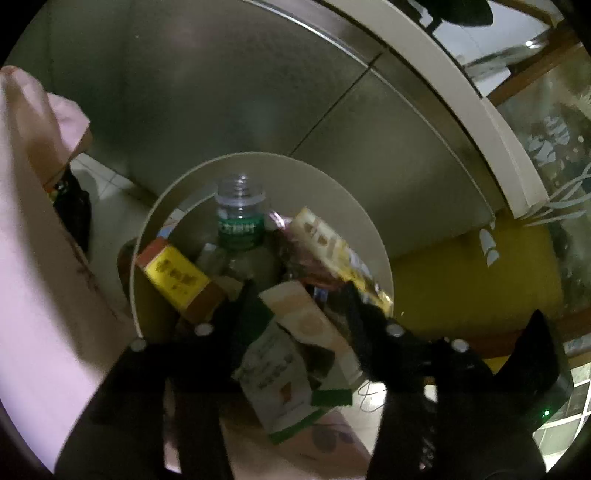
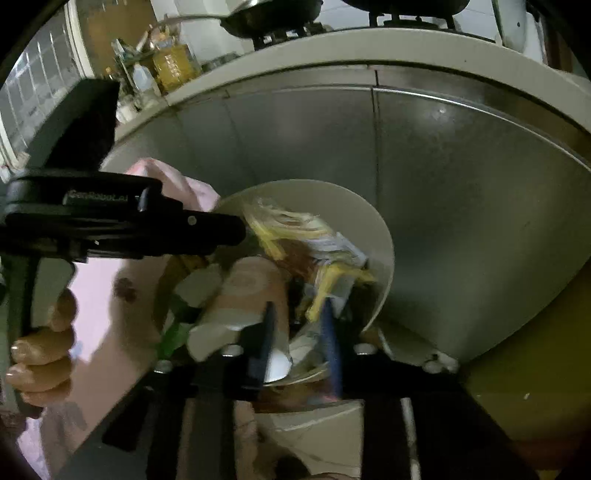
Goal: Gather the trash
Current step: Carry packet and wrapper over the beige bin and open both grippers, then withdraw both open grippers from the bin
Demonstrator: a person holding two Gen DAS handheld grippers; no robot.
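Observation:
A round cream trash bin (image 1: 258, 157) stands in front of a steel cabinet and holds several pieces of trash. Among them are a clear plastic bottle (image 1: 241, 218) with a green label, a yellow and red box (image 1: 177, 277) and a yellow snack packet (image 1: 332, 247). My left gripper (image 1: 300, 286) hangs open over the bin, with a beige carton (image 1: 303, 317) and a white-green packet (image 1: 273, 369) loose between its fingers. My right gripper (image 2: 299, 332) is open over the same bin (image 2: 386, 236), above blurred wrappers and a beige carton (image 2: 247, 291). The left gripper (image 2: 221, 232) reaches in from the left.
A steel cabinet front (image 1: 240, 92) rises behind the bin under a cream counter edge (image 1: 461, 92). A yellow floor patch (image 1: 461, 280) lies to the right. A pink sleeve (image 1: 33, 221) fills the left side. A hand (image 2: 40, 350) grips the left tool. Pans (image 2: 273, 14) and bottles (image 2: 173, 66) sit on the counter.

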